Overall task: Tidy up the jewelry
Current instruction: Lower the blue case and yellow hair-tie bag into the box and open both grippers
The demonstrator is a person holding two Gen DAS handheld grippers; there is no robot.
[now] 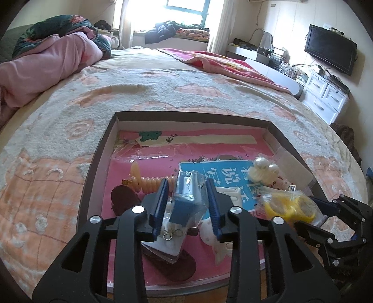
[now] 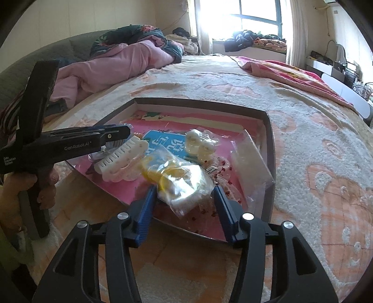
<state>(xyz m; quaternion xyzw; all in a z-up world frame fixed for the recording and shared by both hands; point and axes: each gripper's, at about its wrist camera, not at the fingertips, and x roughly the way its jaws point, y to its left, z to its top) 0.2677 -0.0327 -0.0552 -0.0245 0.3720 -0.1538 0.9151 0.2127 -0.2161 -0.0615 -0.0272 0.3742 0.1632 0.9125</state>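
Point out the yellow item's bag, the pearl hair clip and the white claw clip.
yellow item's bag [image 2: 177, 184]: right wrist view, middle of the clear plastic.
pearl hair clip [image 1: 263, 169]: left wrist view, large pearl.
white claw clip [image 2: 123, 151]: right wrist view, teeth row.

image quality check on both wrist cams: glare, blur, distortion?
Left wrist: window blown out white; fisheye bows the box rim; yellow packet slightly soft. Right wrist: window glare again, bed edge curved, black corner vignette; packet between the right gripper fingers reads clearly.

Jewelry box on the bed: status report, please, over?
Left hand-held gripper open around clear packet. Right hand-held gripper open around bagged yellow piece. Both inside box; white hair claw nearby.
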